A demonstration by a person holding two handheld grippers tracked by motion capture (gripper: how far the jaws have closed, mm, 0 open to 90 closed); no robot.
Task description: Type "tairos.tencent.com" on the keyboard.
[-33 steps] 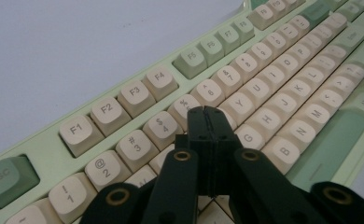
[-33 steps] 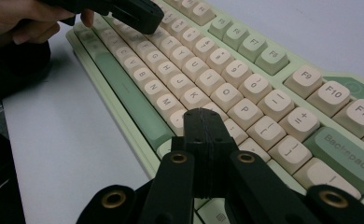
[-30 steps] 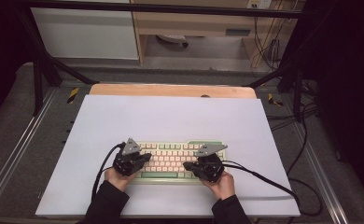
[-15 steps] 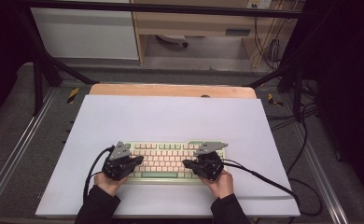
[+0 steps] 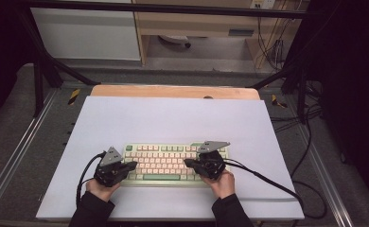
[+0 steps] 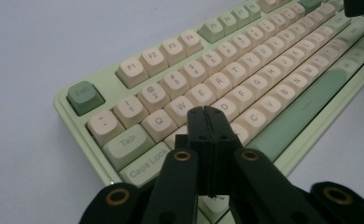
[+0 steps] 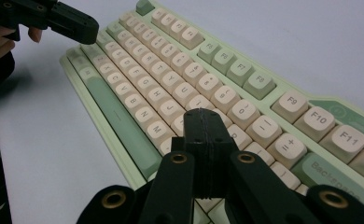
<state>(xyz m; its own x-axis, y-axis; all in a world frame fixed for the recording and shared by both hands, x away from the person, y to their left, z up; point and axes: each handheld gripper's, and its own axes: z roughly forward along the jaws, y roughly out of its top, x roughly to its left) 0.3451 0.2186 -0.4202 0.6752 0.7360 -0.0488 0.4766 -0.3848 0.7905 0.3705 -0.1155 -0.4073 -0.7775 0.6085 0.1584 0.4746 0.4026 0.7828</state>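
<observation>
A pale green keyboard (image 5: 166, 162) with cream keys lies on the white table sheet near the front edge. My left gripper (image 5: 133, 165) is shut with nothing in it, and its tip hovers over the keyboard's left end. In the left gripper view the closed tip (image 6: 207, 113) is above the keys below Q and W on the keyboard (image 6: 245, 60). My right gripper (image 5: 188, 162) is shut too, and points left over the right half. In the right gripper view its tip (image 7: 203, 115) sits over the keys right of the letters on the keyboard (image 7: 180, 70).
The white sheet (image 5: 173, 118) covers the table, with a wooden strip (image 5: 173, 91) along its far edge. A black cable (image 5: 267, 178) trails right from the right gripper. The left gripper (image 7: 73, 23) shows far off in the right gripper view.
My left gripper has slid left and a little toward the person, from over the keyboard's left part to its left end. The right gripper has stayed put.
</observation>
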